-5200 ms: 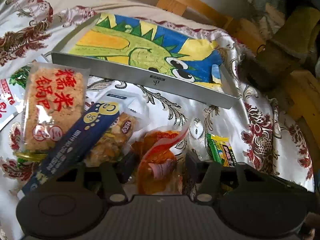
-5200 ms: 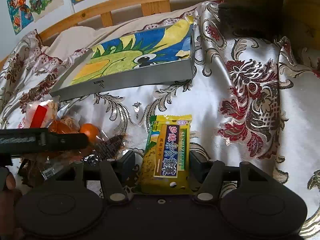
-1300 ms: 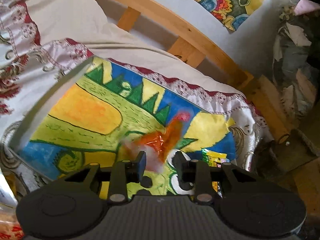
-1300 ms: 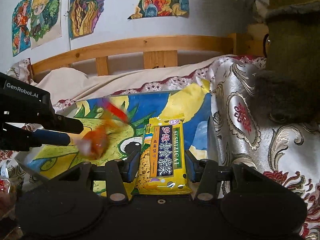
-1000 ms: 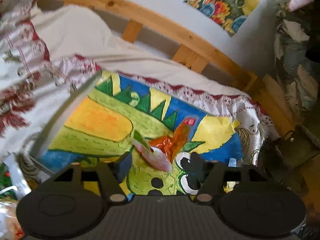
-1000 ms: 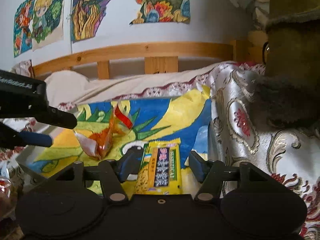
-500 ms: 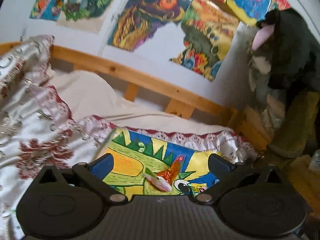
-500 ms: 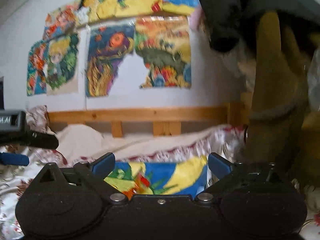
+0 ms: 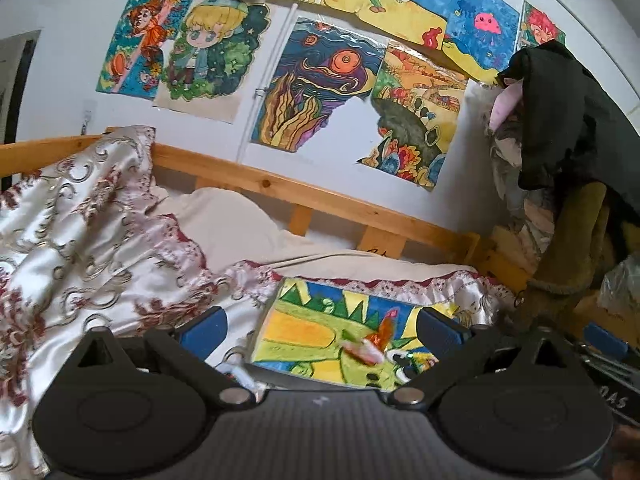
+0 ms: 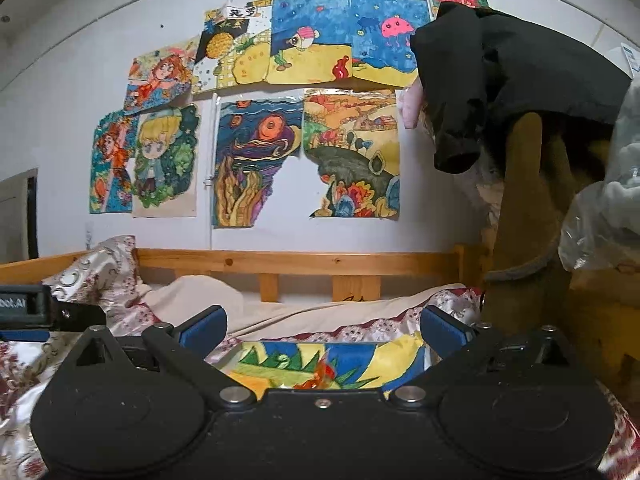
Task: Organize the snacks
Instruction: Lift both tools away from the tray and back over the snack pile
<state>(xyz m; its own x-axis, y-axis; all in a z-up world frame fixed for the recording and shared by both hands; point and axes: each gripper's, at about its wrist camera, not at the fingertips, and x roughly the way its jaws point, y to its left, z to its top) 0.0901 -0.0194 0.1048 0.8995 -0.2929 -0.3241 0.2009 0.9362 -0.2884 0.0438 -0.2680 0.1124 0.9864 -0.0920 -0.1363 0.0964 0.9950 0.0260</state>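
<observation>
Your painted box (image 9: 304,332), a flat rectangular piece with a grey side wall and a crayon-bright dinosaur picture on top, lies on the bed and carries an orange snack wrapper (image 9: 370,346), crinkled and shiny, resting near the dinosaur's eye. From the right wrist view you see only the far strip of the same box (image 10: 360,354), with a scrap of the orange wrapper (image 10: 322,376) showing just above the gripper body; whether anything else sits on it there is hidden. Your left gripper (image 9: 320,330) has its blue-padded jaws spread wide with nothing between them, and your right gripper (image 10: 322,326) is likewise spread wide and empty. The bedspread (image 9: 80,248) is glossy satin, cream with dark red scrollwork, bunched high on the left, with a plain cream pillow (image 9: 228,224) behind it. A wooden bed rail (image 9: 320,200) with short slats runs along the far edge, just beyond the box. To the right, a pile of dark clothing (image 9: 568,128) stands close to the bed's corner, so the open room lies over the box and to its left.
</observation>
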